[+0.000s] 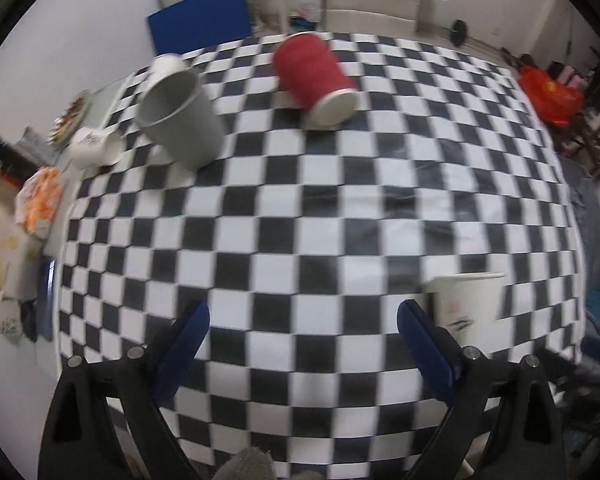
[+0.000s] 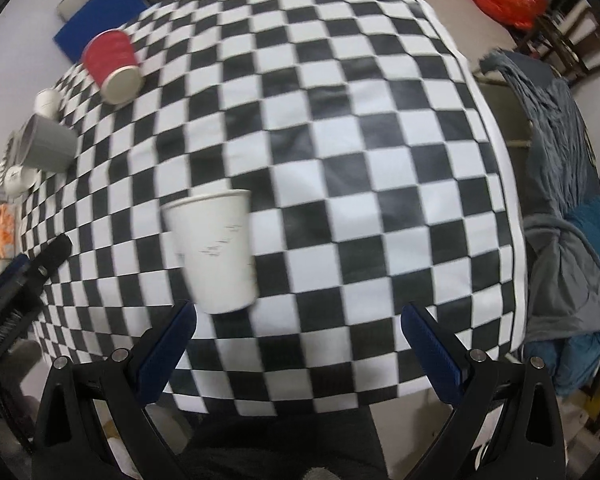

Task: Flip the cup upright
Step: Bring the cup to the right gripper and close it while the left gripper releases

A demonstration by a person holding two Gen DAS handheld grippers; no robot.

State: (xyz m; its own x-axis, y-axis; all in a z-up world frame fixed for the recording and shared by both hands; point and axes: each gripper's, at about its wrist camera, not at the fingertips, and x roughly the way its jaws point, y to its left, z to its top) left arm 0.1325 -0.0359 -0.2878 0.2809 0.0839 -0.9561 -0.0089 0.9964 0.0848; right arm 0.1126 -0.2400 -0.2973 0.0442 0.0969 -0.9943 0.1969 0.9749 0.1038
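Both tools stand released, holding nothing: the left gripper has its blue fingers spread wide over the checkered tablecloth, and the right gripper is equally wide. A white paper cup stands upright, mouth up, just beyond the right gripper's left finger, blurred. Farther left, a grey cup stands upright; the red cup lies on its side at the far edge.
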